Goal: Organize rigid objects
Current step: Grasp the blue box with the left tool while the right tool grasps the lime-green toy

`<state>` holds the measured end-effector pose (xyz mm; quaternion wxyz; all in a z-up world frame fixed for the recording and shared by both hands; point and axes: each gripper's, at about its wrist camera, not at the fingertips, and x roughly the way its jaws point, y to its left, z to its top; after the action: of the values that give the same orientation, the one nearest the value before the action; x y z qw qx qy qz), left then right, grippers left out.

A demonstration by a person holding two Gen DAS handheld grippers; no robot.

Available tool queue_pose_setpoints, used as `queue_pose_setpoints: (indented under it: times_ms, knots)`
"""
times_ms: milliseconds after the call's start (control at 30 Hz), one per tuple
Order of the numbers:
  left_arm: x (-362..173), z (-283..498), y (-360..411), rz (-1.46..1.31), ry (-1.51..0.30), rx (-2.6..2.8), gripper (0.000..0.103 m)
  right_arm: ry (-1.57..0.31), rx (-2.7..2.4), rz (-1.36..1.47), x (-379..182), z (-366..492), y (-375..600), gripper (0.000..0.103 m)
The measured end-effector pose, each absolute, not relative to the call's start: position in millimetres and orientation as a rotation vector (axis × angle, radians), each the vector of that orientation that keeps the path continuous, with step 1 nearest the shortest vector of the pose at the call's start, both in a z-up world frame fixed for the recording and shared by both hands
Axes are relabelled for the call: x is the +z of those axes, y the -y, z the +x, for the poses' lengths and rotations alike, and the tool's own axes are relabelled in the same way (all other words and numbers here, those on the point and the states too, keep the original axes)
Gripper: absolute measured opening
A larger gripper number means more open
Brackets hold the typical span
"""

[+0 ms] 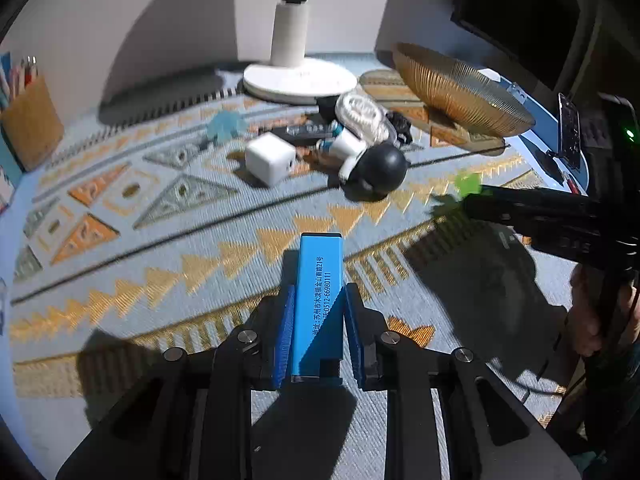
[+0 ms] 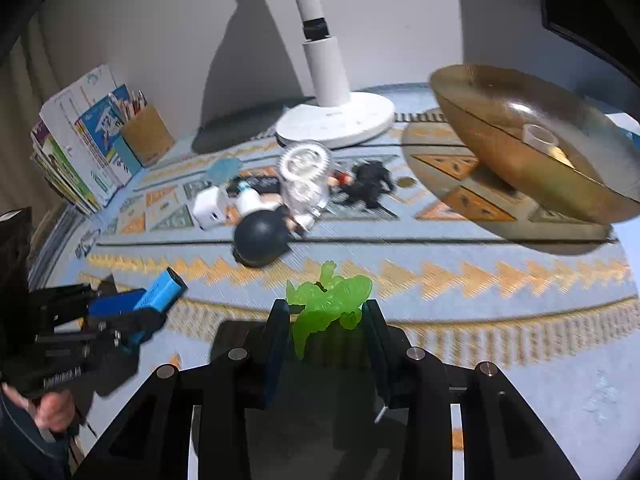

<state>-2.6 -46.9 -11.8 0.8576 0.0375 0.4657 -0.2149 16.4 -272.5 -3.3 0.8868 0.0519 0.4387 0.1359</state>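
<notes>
My left gripper (image 1: 318, 300) is shut on a slim blue box with printed text (image 1: 318, 300), held above the patterned mat; the box (image 2: 160, 289) and that gripper (image 2: 132, 312) also show at the left of the right wrist view. My right gripper (image 2: 326, 312) is shut on a translucent green toy figure (image 2: 330, 294), and the same toy (image 1: 466, 184) shows at the tip of that gripper in the left wrist view. A heap lies mid-mat: a white cube charger (image 1: 270, 158), a black-helmeted figurine (image 1: 380, 166), a clear plastic piece (image 2: 304, 178) and a black toy (image 2: 370, 182).
A gold ribbed bowl (image 2: 520, 148) stands tilted at the right. A white lamp base (image 1: 300, 78) stands at the back. A pencil holder (image 2: 148, 132) and books (image 2: 76, 152) line the left wall. A hand (image 2: 54, 410) holds the left gripper's handle.
</notes>
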Motion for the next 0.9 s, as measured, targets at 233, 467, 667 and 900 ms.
queue_pose_setpoints:
  times_ms: [233, 467, 667, 900]
  knots:
    - [-12.7, -6.3, 57.4, 0.086, -0.959, -0.438, 0.038, -0.952, 0.249, 0.086, -13.5, 7.7, 291.6, 0.047]
    - [-13.4, -7.4, 57.5, 0.081, -0.949, -0.406, 0.038, -0.934, 0.231, 0.1, -13.1, 7.4, 295.4, 0.063]
    - [-15.4, -9.4, 64.2, 0.126, -0.932, -0.367, 0.039, -0.942, 0.206, 0.071, -13.8, 10.5, 288.8, 0.063]
    - [-17.0, -13.0, 71.8, 0.169, -0.914, -0.344, 0.045, -0.931, 0.163, 0.004, -14.6, 9.9, 279.8, 0.043]
